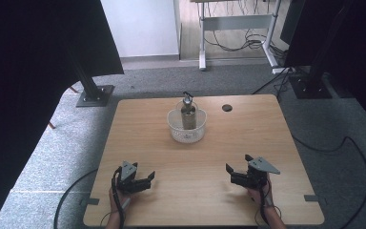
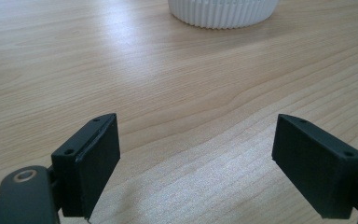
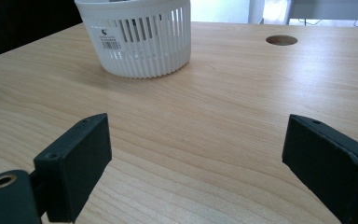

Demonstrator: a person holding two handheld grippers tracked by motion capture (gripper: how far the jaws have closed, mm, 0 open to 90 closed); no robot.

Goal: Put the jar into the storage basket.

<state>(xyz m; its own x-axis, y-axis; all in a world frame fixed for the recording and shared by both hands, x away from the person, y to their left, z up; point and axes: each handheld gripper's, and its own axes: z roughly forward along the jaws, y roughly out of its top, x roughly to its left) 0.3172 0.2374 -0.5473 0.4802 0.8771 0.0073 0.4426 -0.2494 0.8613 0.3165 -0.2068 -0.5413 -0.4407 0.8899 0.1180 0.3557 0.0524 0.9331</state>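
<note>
A white slatted basket point(image 1: 187, 126) stands on the wooden table point(image 1: 248, 138) toward its far middle, with a brown bottle point(image 1: 188, 116) upright inside it. My left gripper point(image 1: 147, 175) rests low near the front left of the table, open, nothing between its jaws. My right gripper point(image 1: 236, 168) sits near the front right, also open and empty. In the left gripper view the basket's base point(image 2: 223, 11) shows at the top, beyond the gripper point(image 2: 196, 163). In the right gripper view the basket point(image 3: 137, 39) stands ahead to the left of the gripper point(image 3: 196, 161).
A round cable hole point(image 1: 227, 108) pierces the table at the far right of the basket, also in the right gripper view point(image 3: 281, 40). Black stand bases point(image 1: 95, 95) and cables lie on the grey floor around the table. A desk frame point(image 1: 238, 28) stands behind.
</note>
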